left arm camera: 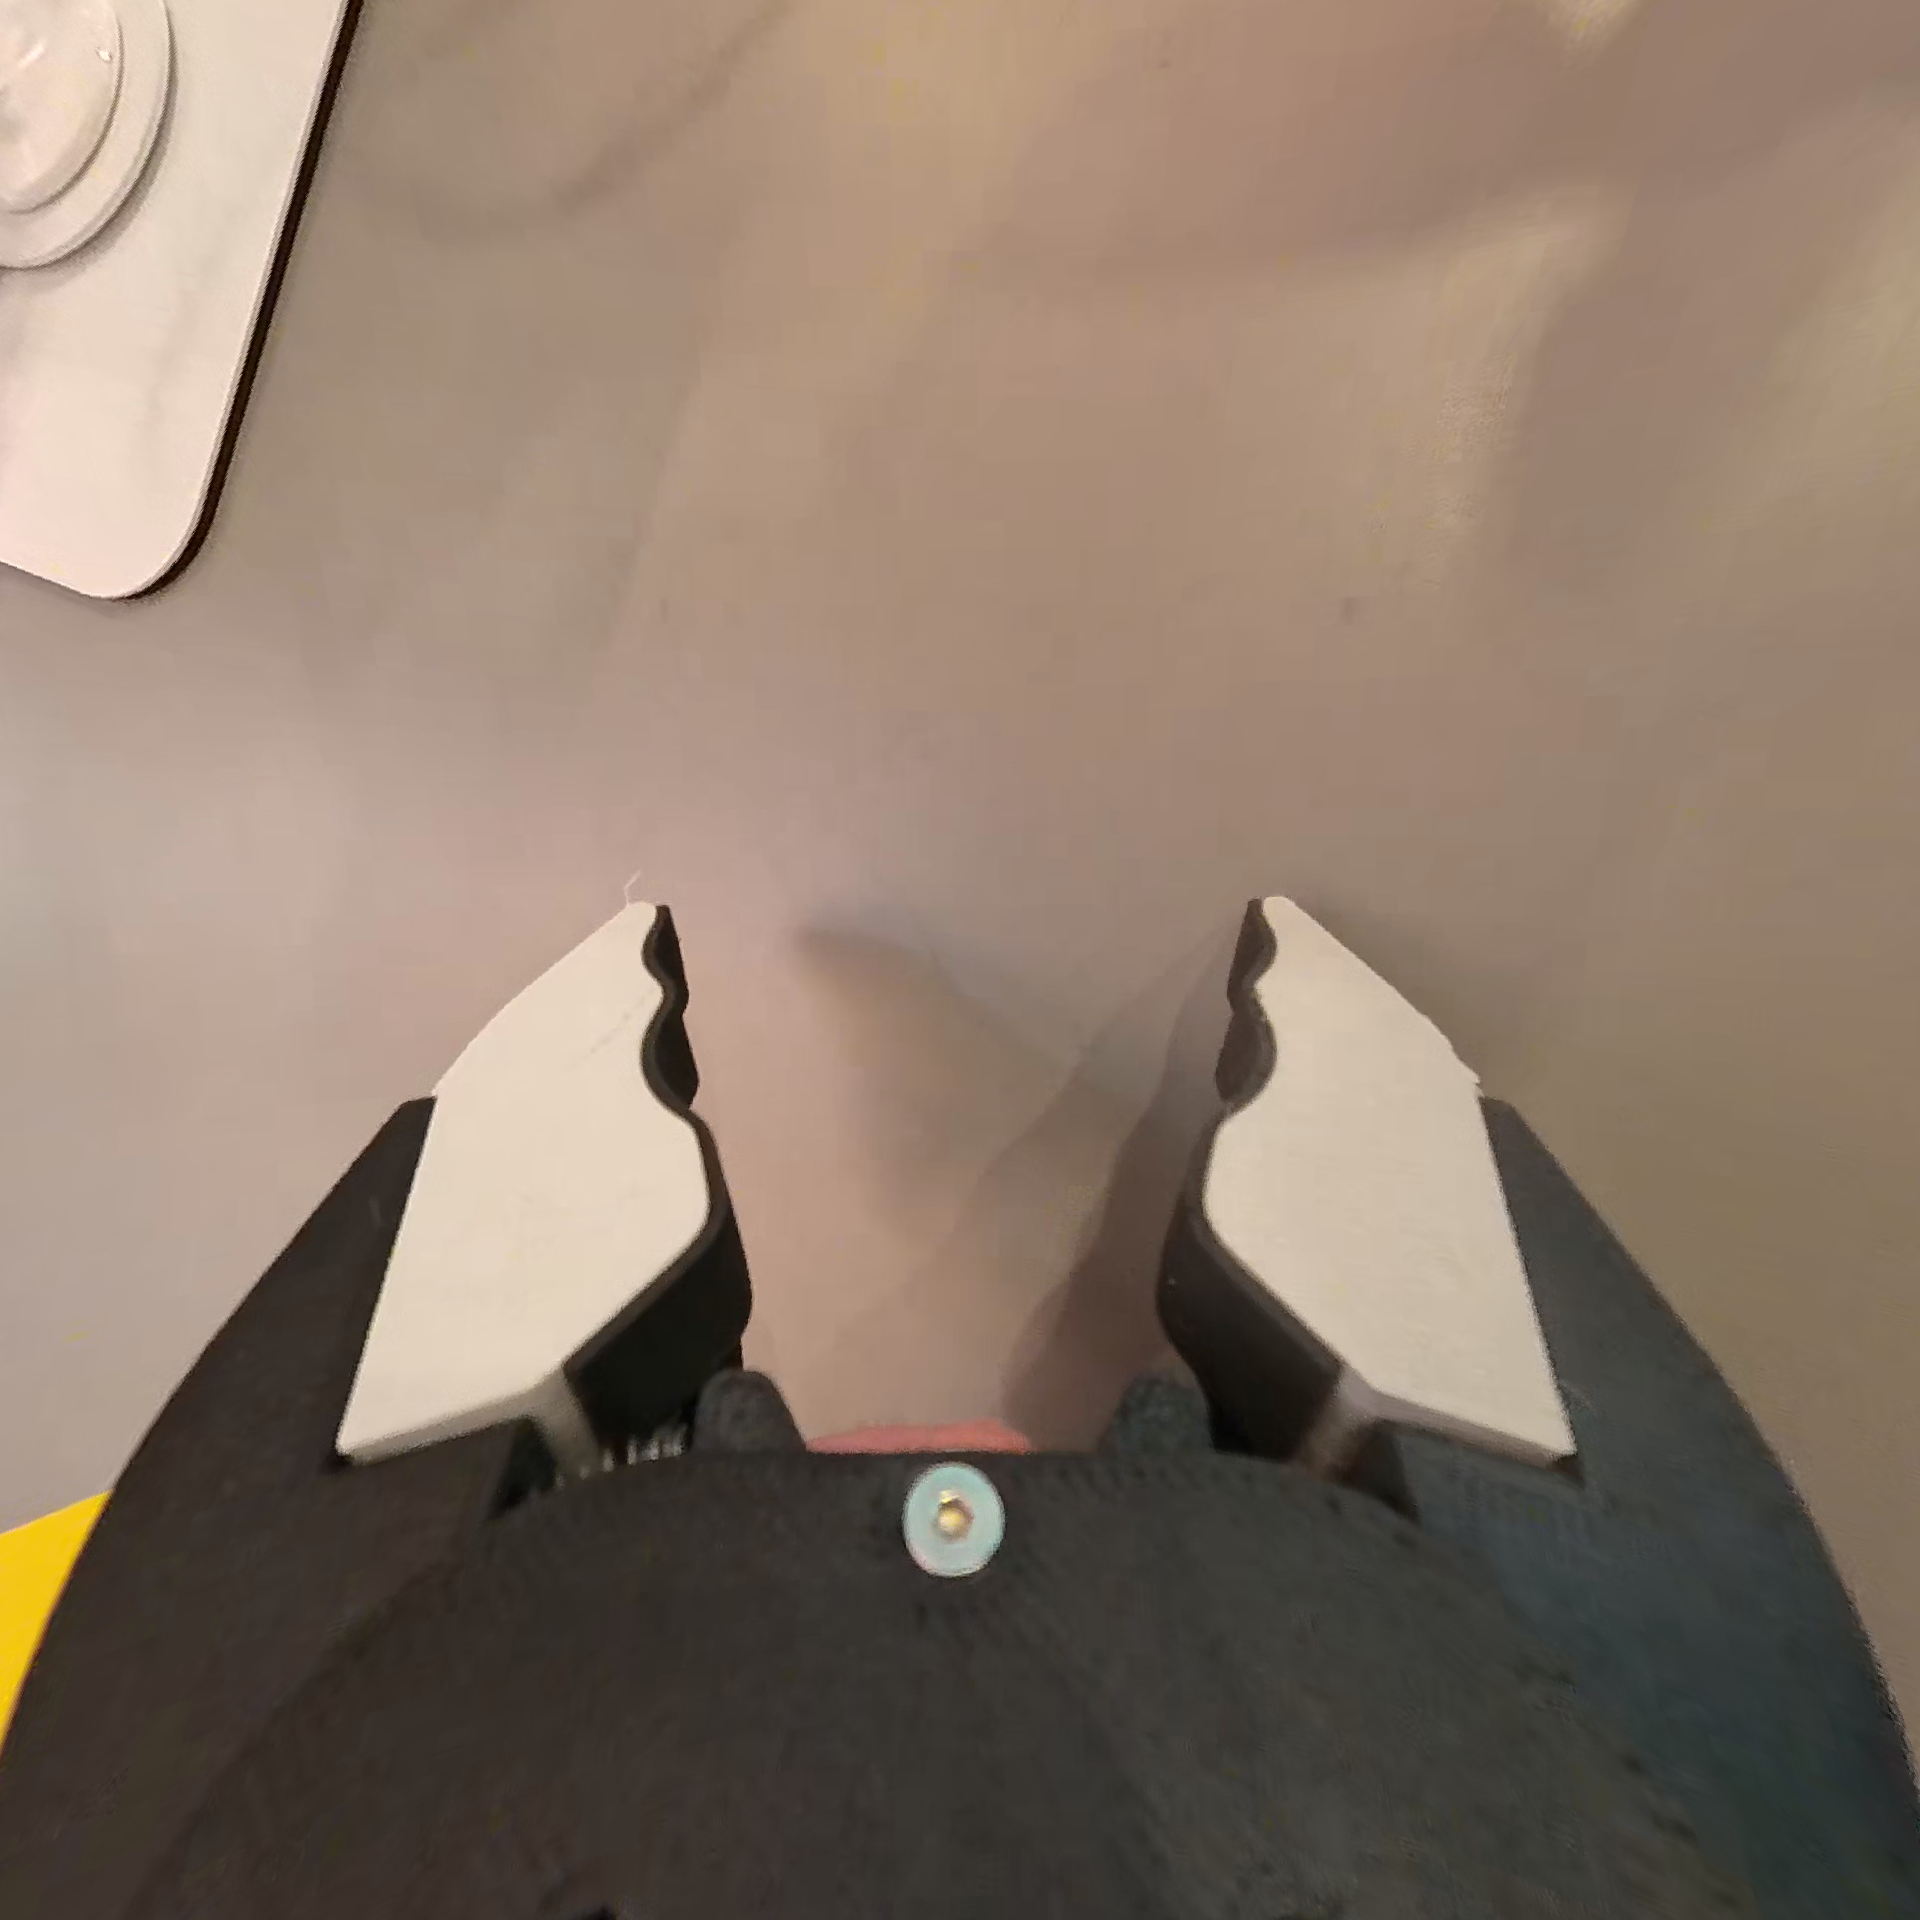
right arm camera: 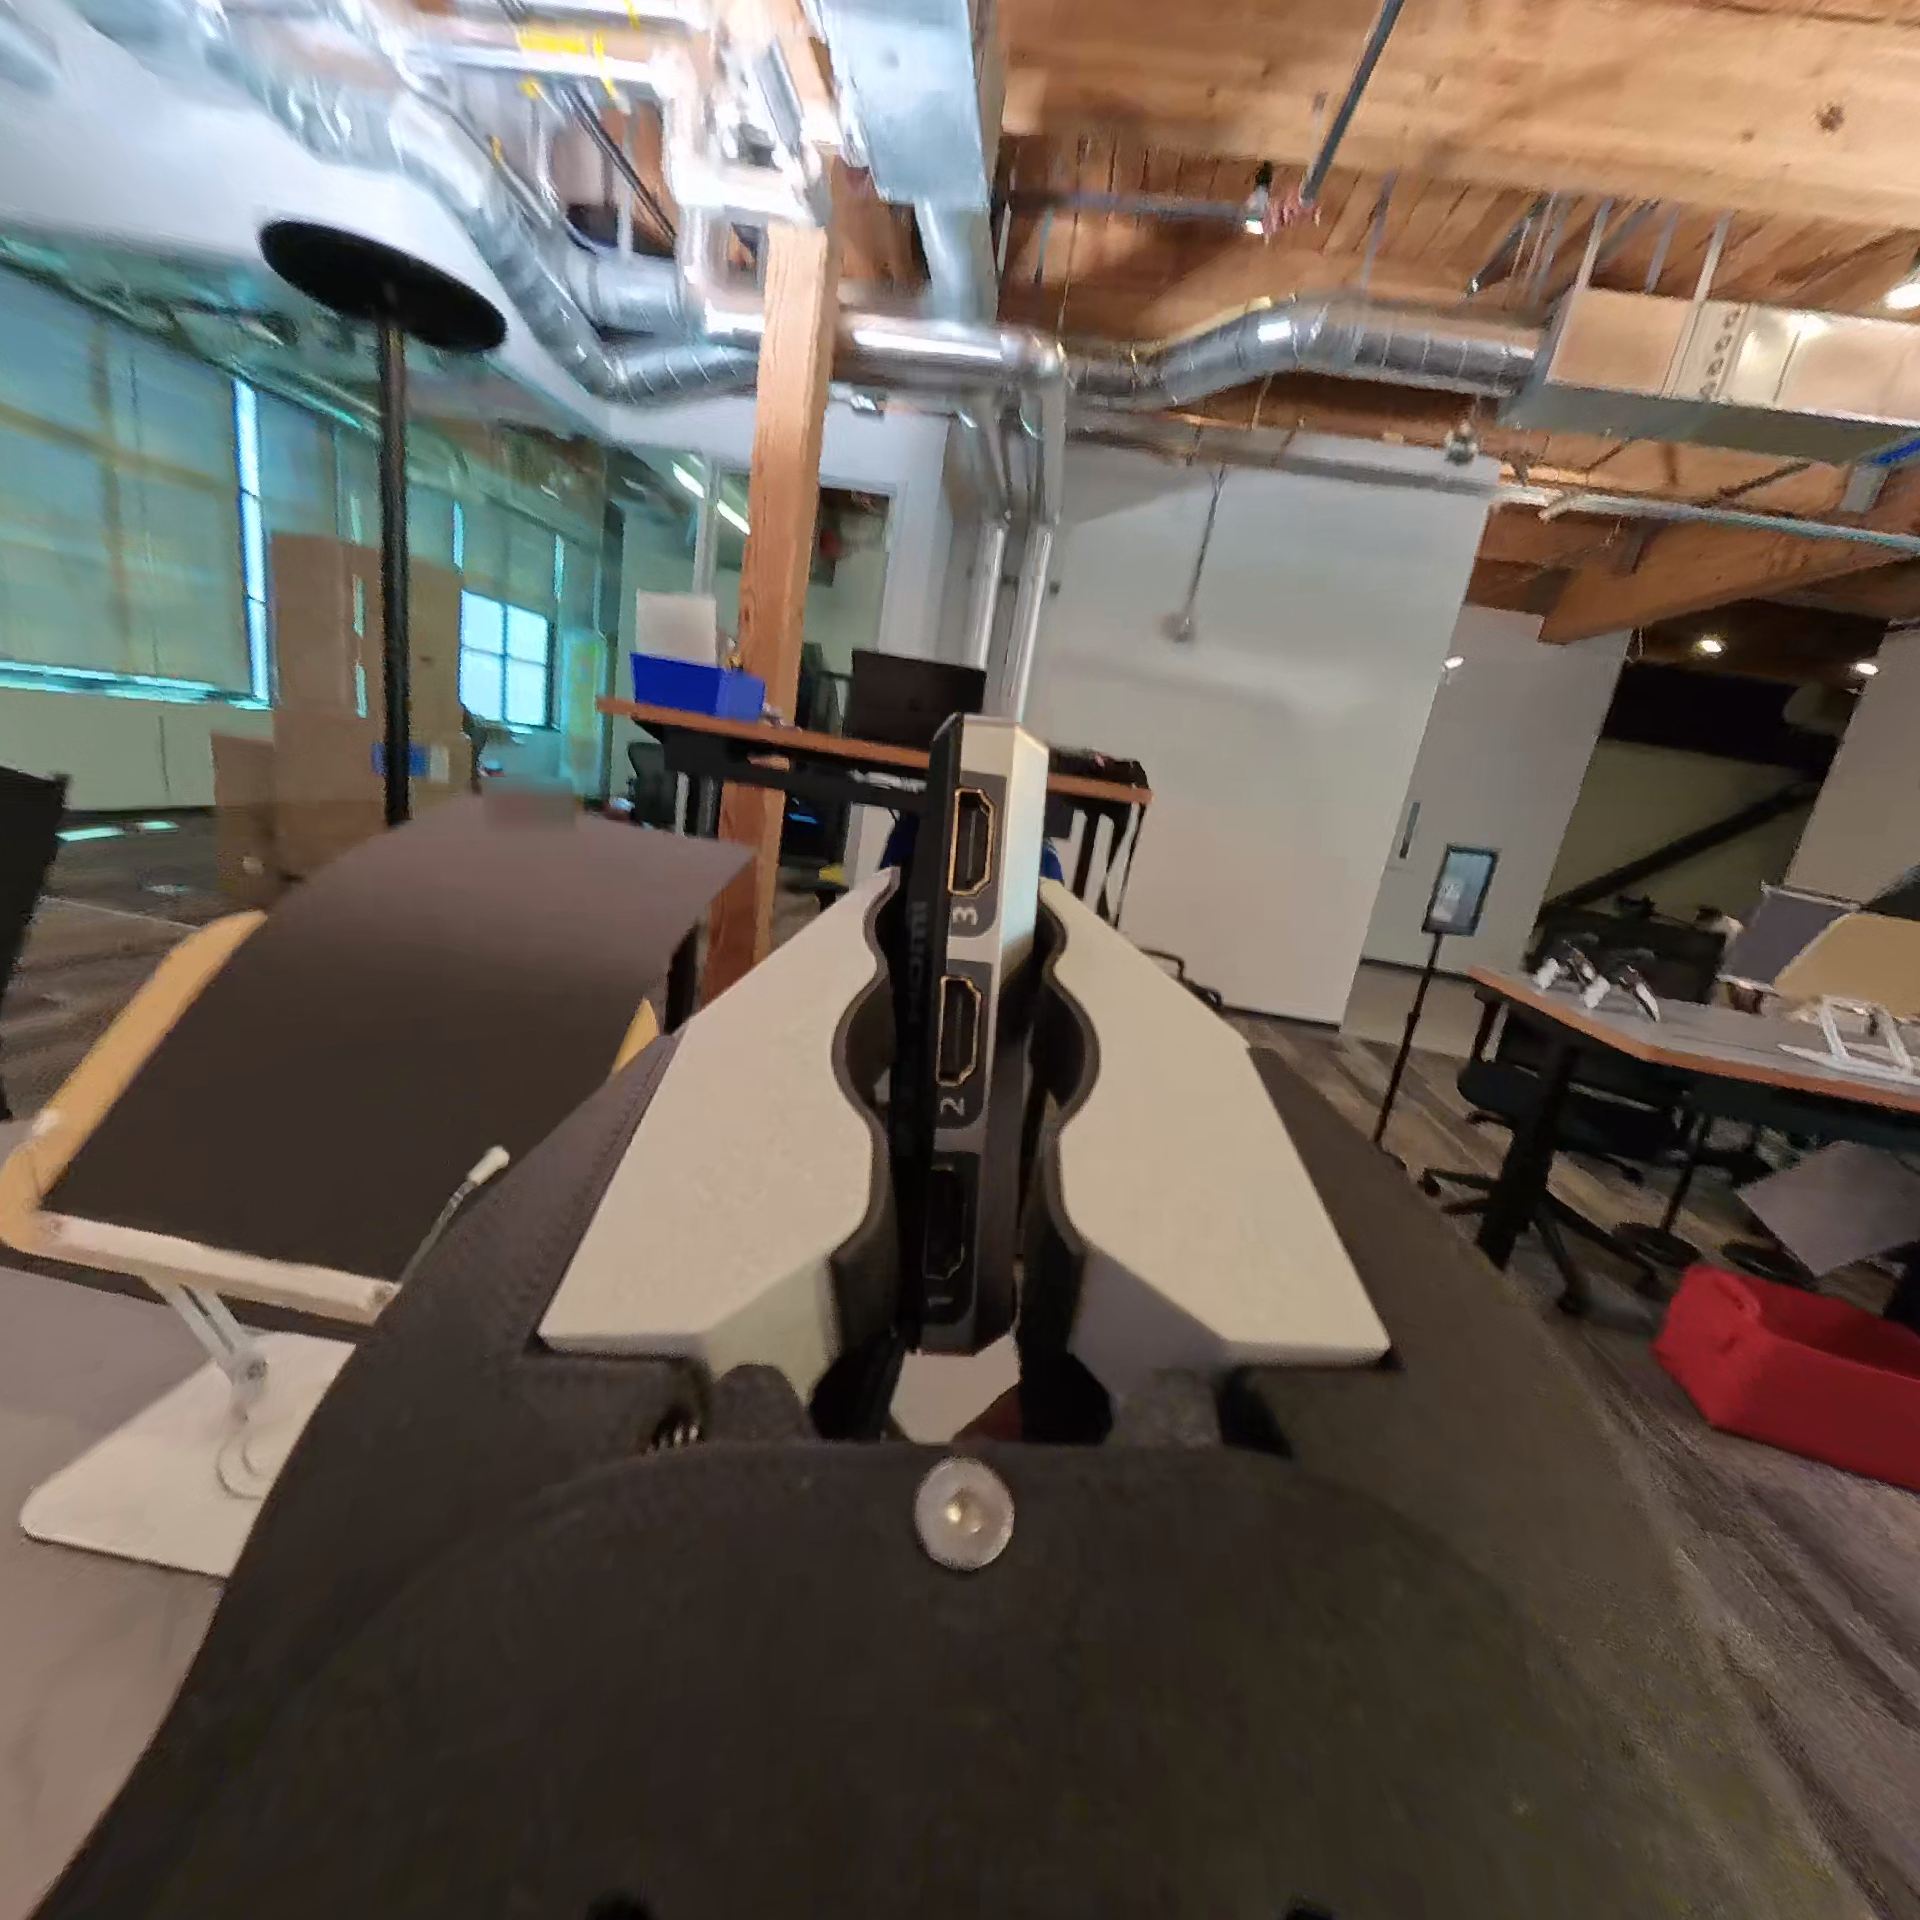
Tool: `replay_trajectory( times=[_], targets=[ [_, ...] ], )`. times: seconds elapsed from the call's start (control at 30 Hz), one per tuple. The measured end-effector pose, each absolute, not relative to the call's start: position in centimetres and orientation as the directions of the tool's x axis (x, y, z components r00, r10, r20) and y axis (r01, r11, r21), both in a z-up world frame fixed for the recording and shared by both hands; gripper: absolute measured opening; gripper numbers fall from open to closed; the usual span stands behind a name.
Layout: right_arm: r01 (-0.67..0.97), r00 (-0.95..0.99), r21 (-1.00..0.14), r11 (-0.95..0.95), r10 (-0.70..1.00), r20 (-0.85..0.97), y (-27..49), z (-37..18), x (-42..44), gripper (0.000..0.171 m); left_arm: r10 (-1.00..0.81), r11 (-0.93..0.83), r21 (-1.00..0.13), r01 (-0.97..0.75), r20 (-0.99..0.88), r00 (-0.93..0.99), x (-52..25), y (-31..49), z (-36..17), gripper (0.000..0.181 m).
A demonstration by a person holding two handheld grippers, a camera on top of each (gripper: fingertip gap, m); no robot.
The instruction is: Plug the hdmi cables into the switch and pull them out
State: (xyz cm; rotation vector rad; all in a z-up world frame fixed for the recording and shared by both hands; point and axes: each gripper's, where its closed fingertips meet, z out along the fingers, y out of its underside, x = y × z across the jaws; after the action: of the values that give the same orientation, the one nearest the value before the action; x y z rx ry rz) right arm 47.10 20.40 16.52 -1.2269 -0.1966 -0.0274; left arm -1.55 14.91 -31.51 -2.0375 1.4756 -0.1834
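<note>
Closed around the switch, the right gripper clamps it upright between its white fingers; three empty ports face the camera, the top end rising past the fingertips, the lowest port shadowed. Over the grey table, the left gripper stands wide apart, holding nothing. At the far left table edge, a white stand base is cut off. No cables show.
</note>
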Motion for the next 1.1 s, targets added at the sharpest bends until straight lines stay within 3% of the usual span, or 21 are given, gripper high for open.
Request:
replay_trajectory(
  times=[0.23, 0.4, 0.53, 0.67, 0.8, 1.1],
  targets=[
    [0.096, 0.958, -0.882, 0.461, 0.197, 0.207, 18.7, 25.7, 42.2, 0.018, -0.902, -0.203, -0.552, -0.808, -0.216, 0.374, -1.2, 14.8, -31.6, 0.098],
    [0.153, 0.959, -0.840, 0.520, 0.127, 0.253, 17.6, 31.0, 40.9, 0.018, -0.904, -0.203, -0.558, -0.805, -0.209, 0.372, -1.3, 14.5, -31.6, 0.097],
    [0.201, 0.961, -0.827, 0.525, 0.059, 0.271, 16.6, 32.0, 41.7, 0.018, -0.907, -0.202, -0.560, -0.803, -0.202, 0.369, -1.4, 14.4, -31.7, 0.097],
    [0.256, 0.950, -0.856, 0.450, 0.048, 0.309, 17.6, 29.0, 41.7, 0.018, -0.908, -0.206, -0.561, -0.802, -0.196, 0.370, -1.4, 14.4, -31.7, 0.097],
    [0.309, 0.934, -0.900, 0.307, 0.081, 0.348, 20.8, 22.0, 41.4, 0.018, -0.906, -0.208, -0.557, -0.804, -0.200, 0.372, -1.4, 14.4, -31.7, 0.097],
    [0.216, 0.941, -0.975, 0.054, 0.256, 0.223, 25.0, 8.4, 41.6, 0.018, -0.905, -0.232, -0.563, -0.793, -0.173, 0.388, -1.3, 14.3, -31.8, 0.097]
  ],
)
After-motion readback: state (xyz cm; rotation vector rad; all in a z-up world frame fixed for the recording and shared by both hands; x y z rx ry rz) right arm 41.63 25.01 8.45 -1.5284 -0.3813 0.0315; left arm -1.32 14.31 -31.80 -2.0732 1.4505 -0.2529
